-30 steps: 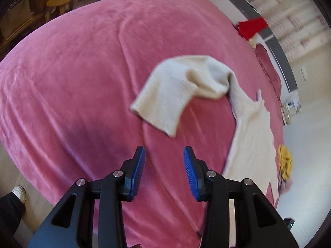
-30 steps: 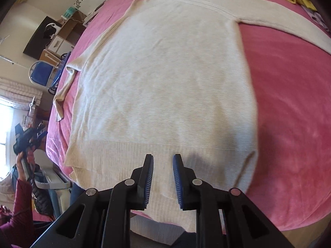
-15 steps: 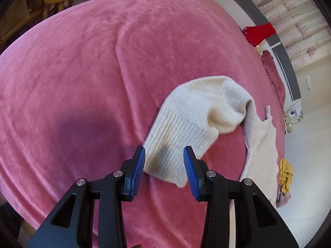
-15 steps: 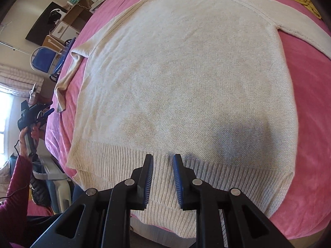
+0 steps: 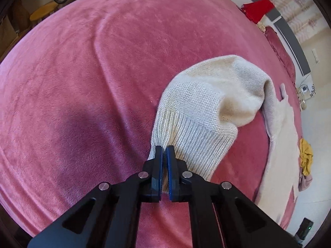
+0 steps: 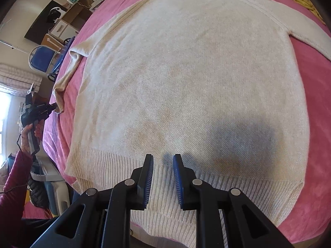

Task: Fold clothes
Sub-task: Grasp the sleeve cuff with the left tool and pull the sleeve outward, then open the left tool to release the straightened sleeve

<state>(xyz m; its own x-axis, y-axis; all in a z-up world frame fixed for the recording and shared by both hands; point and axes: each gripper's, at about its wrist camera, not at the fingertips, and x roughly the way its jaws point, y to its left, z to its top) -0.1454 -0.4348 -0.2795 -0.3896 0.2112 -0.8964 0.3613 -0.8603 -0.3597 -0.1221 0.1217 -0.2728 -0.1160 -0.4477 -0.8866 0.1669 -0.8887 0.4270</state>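
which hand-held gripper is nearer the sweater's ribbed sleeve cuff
Left. The left hand-held gripper is shut on the ribbed sleeve cuff. The right hand-held gripper hovers open over the sweater's bottom hem, away from that cuff.

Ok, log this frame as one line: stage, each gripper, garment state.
stage: sleeve grasp | left gripper: shut on sleeve cuff | right gripper: open above sweater hem, nothing held | sweater: flat on pink bedspread, unfolded

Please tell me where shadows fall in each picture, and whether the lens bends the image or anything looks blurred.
Left wrist view: soft dark shadow on the pink bedcover left of the left gripper; strong fisheye bulge; the sleeve cuff is sharp. Right wrist view: grey shadow on the cream sweater right of the right gripper; bright window glare at the left edge; edges curve.
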